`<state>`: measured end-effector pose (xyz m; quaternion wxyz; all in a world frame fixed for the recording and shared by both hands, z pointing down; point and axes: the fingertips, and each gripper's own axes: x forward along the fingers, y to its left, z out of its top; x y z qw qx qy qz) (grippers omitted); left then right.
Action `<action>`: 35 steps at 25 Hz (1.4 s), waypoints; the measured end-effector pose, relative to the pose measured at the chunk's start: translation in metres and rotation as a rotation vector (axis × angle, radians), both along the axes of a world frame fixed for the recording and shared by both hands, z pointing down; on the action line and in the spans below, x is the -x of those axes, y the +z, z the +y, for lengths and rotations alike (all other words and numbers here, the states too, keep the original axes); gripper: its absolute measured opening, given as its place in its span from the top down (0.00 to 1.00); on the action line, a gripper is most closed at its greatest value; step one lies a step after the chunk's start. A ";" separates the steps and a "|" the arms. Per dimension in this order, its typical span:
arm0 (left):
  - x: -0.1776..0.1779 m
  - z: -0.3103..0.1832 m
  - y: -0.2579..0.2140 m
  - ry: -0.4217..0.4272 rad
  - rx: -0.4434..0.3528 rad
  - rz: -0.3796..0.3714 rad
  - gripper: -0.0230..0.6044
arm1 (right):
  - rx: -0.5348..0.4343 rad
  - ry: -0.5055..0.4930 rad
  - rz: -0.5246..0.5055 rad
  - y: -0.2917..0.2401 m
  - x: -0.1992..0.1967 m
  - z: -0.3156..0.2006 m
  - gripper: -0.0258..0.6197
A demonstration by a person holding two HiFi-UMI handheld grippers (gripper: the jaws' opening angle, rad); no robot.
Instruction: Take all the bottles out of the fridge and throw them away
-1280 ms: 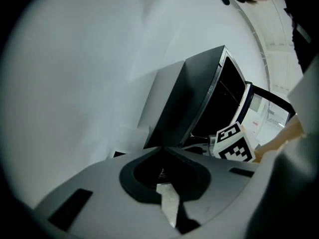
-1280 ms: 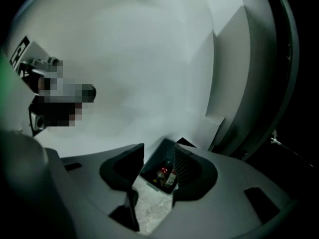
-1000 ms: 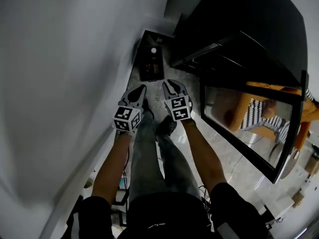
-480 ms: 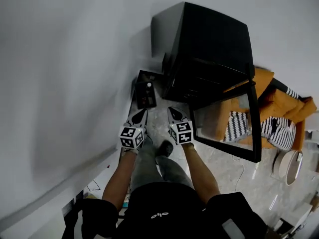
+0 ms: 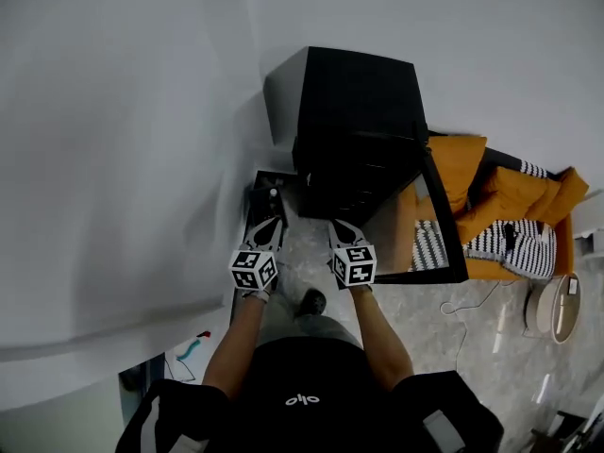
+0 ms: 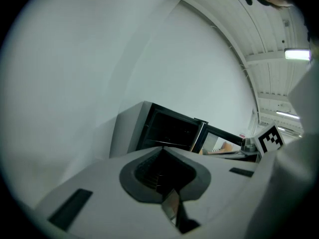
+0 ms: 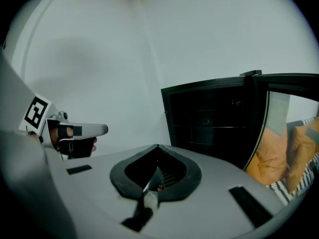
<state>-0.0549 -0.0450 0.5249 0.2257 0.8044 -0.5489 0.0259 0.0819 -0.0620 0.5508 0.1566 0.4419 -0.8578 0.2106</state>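
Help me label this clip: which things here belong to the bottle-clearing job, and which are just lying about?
Job: black fridge with open glass door; dark rectangular floor box; left gripper; right gripper, both shut.
Lying about: orange sofa; black-and-white striped cushion; round pale floor object.

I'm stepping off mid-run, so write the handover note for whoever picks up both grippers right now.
Grippers: the left gripper is shut and empty. The right gripper is shut and empty. They are held side by side, pointing toward the fridge.
Things: the fridge's door stands open to the right. The shelves are too dark to tell whether any bottles are inside. The bin sits on the floor left of the fridge, by the wall. A pale spot in it may be a bottle cap.
Done: door open.
Left: check the shelves and carry any bottles to the bin.
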 end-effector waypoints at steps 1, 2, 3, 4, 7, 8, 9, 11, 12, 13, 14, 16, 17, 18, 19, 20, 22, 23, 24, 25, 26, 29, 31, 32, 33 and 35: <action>-0.003 0.000 -0.005 -0.003 -0.002 -0.002 0.95 | 0.004 0.017 -0.014 -0.006 -0.009 0.003 0.95; -0.007 -0.001 -0.010 -0.003 -0.003 -0.005 0.95 | 0.006 0.033 -0.027 -0.012 -0.017 0.005 0.95; -0.010 -0.002 -0.016 -0.001 -0.005 -0.008 0.95 | 0.004 0.049 -0.037 -0.019 -0.026 0.008 0.95; -0.013 -0.002 -0.022 0.003 -0.010 -0.012 0.95 | 0.000 0.064 -0.045 -0.025 -0.033 0.010 0.95; -0.018 -0.002 -0.036 0.011 -0.011 -0.032 0.95 | -0.020 0.109 -0.065 -0.044 -0.051 0.017 0.95; -0.019 -0.001 -0.039 0.011 -0.007 -0.038 0.95 | -0.028 0.123 -0.069 -0.049 -0.056 0.019 0.95; -0.020 0.000 -0.042 0.012 -0.004 -0.041 0.95 | -0.035 0.135 -0.072 -0.054 -0.061 0.022 0.95; -0.021 0.004 -0.047 0.019 -0.003 -0.040 0.95 | -0.044 0.156 -0.077 -0.060 -0.067 0.029 0.95; -0.022 0.008 -0.049 0.028 -0.001 -0.038 0.95 | -0.048 0.163 -0.079 -0.063 -0.068 0.034 0.95; -0.023 0.014 -0.051 0.043 0.000 -0.035 0.95 | -0.049 0.170 -0.080 -0.065 -0.068 0.040 0.95; -0.024 0.020 -0.053 0.060 0.001 -0.033 0.95 | -0.050 0.175 -0.081 -0.066 -0.068 0.046 0.95; -0.025 0.034 -0.057 0.092 -0.001 -0.037 0.95 | -0.051 0.181 -0.079 -0.069 -0.066 0.058 0.95; -0.025 0.042 -0.059 0.105 -0.002 -0.043 0.95 | -0.052 0.183 -0.078 -0.070 -0.064 0.064 0.95; -0.025 0.051 -0.060 0.118 -0.005 -0.047 0.95 | -0.053 0.184 -0.077 -0.071 -0.061 0.072 0.95; -0.024 0.060 -0.062 0.129 -0.008 -0.050 0.95 | -0.053 0.185 -0.076 -0.072 -0.059 0.079 0.95; -0.023 0.069 -0.064 0.140 -0.012 -0.051 0.95 | -0.053 0.186 -0.074 -0.073 -0.056 0.087 0.95; -0.018 0.087 -0.067 0.155 -0.019 -0.050 0.95 | -0.052 0.186 -0.067 -0.076 -0.051 0.103 0.95; -0.015 0.096 -0.069 0.156 -0.020 -0.048 0.95 | -0.052 0.184 -0.064 -0.077 -0.048 0.111 0.95; -0.011 0.105 -0.070 0.155 -0.020 -0.046 0.95 | -0.052 0.182 -0.060 -0.079 -0.045 0.119 0.95; -0.006 0.114 -0.070 0.152 -0.020 -0.044 0.95 | -0.051 0.179 -0.057 -0.080 -0.042 0.128 0.95; -0.002 0.123 -0.070 0.148 -0.019 -0.041 0.95 | -0.051 0.176 -0.052 -0.080 -0.040 0.136 0.95; 0.007 0.148 -0.063 0.140 -0.009 -0.033 0.95 | -0.052 0.164 -0.032 -0.079 -0.034 0.161 0.95; 0.009 0.165 -0.059 0.142 0.001 -0.030 0.95 | -0.046 0.162 -0.024 -0.077 -0.034 0.178 0.95; 0.008 0.172 -0.057 0.144 0.004 -0.029 0.95 | -0.043 0.163 -0.024 -0.077 -0.034 0.185 0.95; 0.007 0.179 -0.057 0.146 0.005 -0.028 0.95 | -0.040 0.163 -0.024 -0.077 -0.035 0.191 0.95; 0.006 0.188 -0.058 0.145 0.002 -0.028 0.95 | -0.040 0.160 -0.023 -0.078 -0.037 0.200 0.95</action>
